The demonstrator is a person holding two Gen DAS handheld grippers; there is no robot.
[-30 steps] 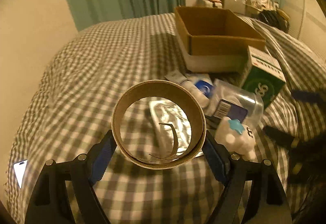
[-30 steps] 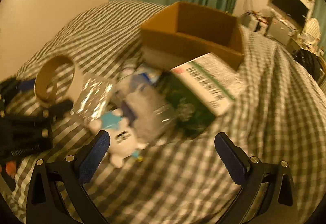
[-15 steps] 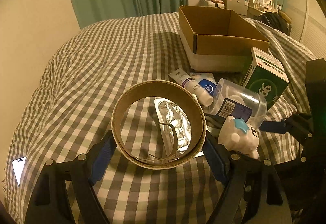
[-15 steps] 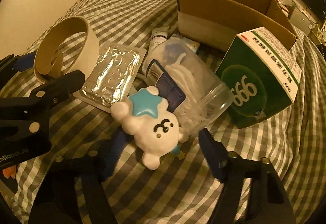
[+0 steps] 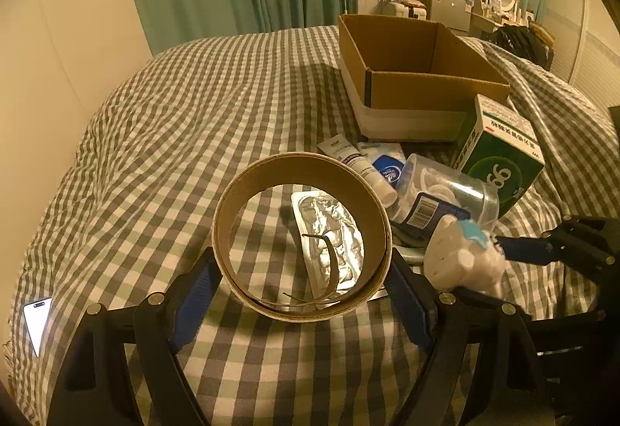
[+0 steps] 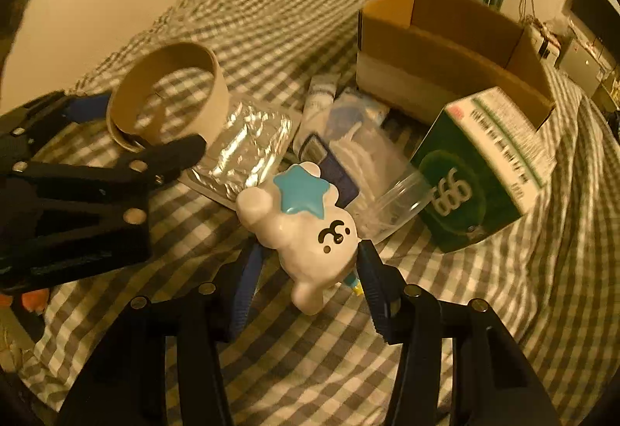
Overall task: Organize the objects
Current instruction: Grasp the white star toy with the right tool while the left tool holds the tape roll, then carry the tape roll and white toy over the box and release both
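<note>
Left hand-held gripper (image 5: pixel 302 278): clamped on the brown cardboard tape ring (image 5: pixel 300 236).
Right hand-held gripper (image 6: pixel 306 263): pads closed against the white bear-shaped toy with a blue star (image 6: pixel 306 224).
Place: grey checked bed (image 5: pixel 174 123).

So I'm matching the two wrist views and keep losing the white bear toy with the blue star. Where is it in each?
Left wrist view: the white bear toy is at lower right, blurred, beside the cardboard ring.
Right wrist view: it sits at centre, between the right gripper's fingers.
Shared landmark: the green box, on the far side of the toy.
</note>
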